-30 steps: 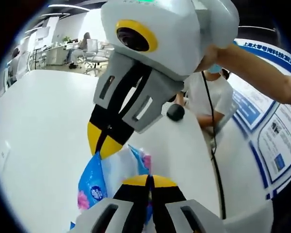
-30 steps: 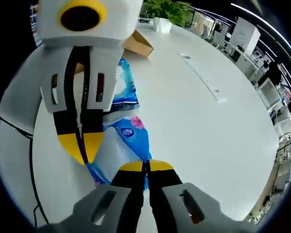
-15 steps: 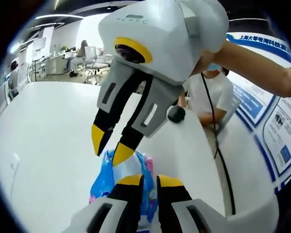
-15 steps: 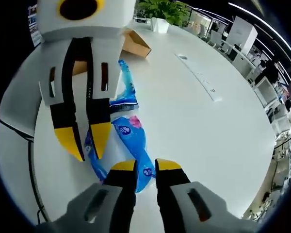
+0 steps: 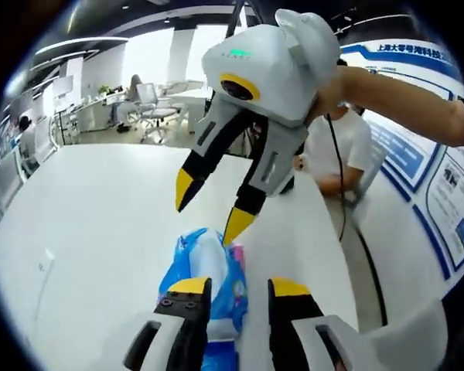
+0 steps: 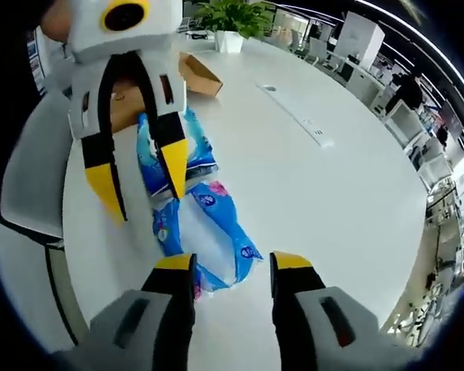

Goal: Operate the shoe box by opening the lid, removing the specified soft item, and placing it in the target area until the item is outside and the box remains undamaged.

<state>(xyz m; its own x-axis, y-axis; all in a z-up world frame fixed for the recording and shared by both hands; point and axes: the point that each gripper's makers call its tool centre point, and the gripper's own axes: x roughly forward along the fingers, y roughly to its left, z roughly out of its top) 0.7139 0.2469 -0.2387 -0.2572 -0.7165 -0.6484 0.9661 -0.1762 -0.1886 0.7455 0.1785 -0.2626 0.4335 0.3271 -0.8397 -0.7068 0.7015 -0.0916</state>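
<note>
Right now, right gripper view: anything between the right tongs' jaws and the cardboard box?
Yes. Two blue tissue packs on the white table: the near pack just beyond the right tongs, a second pack behind it, touching the cardboard box. The left tongs hang over them, open.

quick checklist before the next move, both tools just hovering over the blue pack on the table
1. Left tool open: ok.
2. Right tool open: ok.
3. Blue tissue pack out of the box and lying on the white table: ok.
4. Pack free of both tools: ok, no jaw touches it.
5. Cardboard box undamaged: cannot tell, mostly hidden behind the left tool.
6. Second blue pack beside the first clear of the tools: ok.
</note>
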